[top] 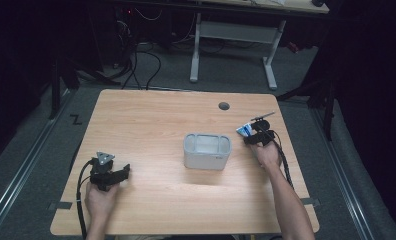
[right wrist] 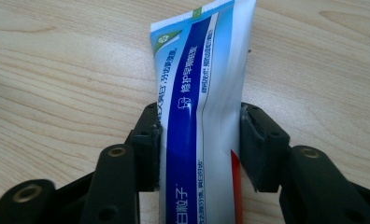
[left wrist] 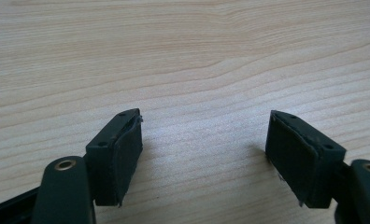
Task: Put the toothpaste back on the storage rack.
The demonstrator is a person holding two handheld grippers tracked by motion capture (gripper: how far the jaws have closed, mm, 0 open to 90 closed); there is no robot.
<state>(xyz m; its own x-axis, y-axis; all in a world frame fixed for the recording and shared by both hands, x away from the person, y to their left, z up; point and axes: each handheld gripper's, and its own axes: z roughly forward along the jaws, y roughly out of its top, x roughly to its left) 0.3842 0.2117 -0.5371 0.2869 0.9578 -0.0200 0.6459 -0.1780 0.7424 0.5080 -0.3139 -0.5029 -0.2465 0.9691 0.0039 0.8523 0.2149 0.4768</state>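
Right forearm stretched forward, right tongs clamped on a blue-and-white toothpaste tube lying between their pads on the table. Left tongs spread wide, holding nothing, just above bare wood.

High view: above the person's side, looking forward and down on the whole table. Gripper views: close over the same tabletop, each along its own jaws

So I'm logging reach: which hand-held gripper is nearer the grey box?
Right. The right hand-held gripper sits just right of the grey box; the left hand-held gripper lies farther left.
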